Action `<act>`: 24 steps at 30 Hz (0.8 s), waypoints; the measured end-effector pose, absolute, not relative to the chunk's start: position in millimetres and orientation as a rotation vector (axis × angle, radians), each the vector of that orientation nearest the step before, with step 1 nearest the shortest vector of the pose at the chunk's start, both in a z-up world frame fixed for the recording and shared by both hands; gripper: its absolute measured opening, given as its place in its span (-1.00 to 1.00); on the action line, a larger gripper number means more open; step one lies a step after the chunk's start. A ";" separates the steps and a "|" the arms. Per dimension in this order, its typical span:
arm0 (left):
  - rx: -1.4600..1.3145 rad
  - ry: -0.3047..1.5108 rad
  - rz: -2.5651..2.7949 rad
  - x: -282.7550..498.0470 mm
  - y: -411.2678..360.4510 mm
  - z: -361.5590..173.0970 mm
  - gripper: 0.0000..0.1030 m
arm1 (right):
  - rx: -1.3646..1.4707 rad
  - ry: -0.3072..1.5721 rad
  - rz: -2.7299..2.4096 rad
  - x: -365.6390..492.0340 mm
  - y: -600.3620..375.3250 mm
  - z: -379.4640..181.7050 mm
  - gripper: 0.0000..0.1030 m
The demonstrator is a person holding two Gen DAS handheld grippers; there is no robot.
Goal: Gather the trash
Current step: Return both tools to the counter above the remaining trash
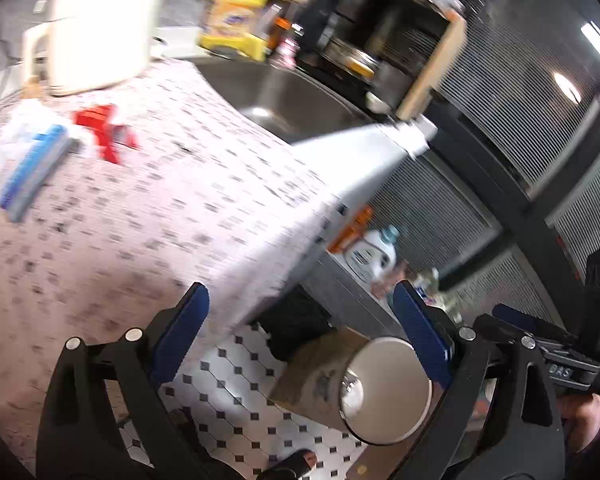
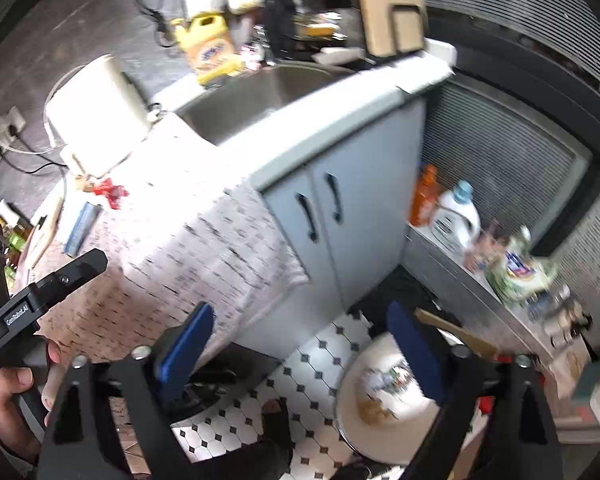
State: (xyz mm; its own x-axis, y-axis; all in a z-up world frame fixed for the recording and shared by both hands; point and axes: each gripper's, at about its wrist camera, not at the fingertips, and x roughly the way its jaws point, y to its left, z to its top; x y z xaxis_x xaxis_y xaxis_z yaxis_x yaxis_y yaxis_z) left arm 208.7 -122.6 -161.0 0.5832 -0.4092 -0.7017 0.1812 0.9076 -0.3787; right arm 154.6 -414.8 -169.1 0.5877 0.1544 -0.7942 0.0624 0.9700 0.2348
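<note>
A red wrapper [image 1: 104, 132] and a blue-and-white packet [image 1: 32, 168] lie on the patterned counter cloth [image 1: 148, 220], far ahead of my left gripper [image 1: 304, 320]. Its blue pads stand wide open with nothing between them. Below it on the tiled floor is a round white bin [image 1: 388, 392]. In the right wrist view my right gripper [image 2: 300, 344] is also open and holds nothing, above the bin [image 2: 384, 396], which has scraps inside. The red wrapper [image 2: 110, 192] and the packet [image 2: 80, 228] lie on the counter at the left.
A white appliance [image 1: 100, 20], a yellow jug [image 1: 236, 12] and a steel sink [image 1: 292, 96] are on the counter. Grey cabinet doors [image 2: 324, 216] sit under the sink. A low shelf [image 2: 440, 264] holds bottles. Brown cardboard [image 1: 312, 376] leans by the bin. A hand [image 2: 12, 392] holds the other gripper's housing [image 2: 56, 284].
</note>
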 end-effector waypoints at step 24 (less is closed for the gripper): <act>-0.306 0.799 -0.096 248.9 54.0 -151.2 0.81 | 0.150 0.894 0.258 244.6 -252.1 -153.3 0.85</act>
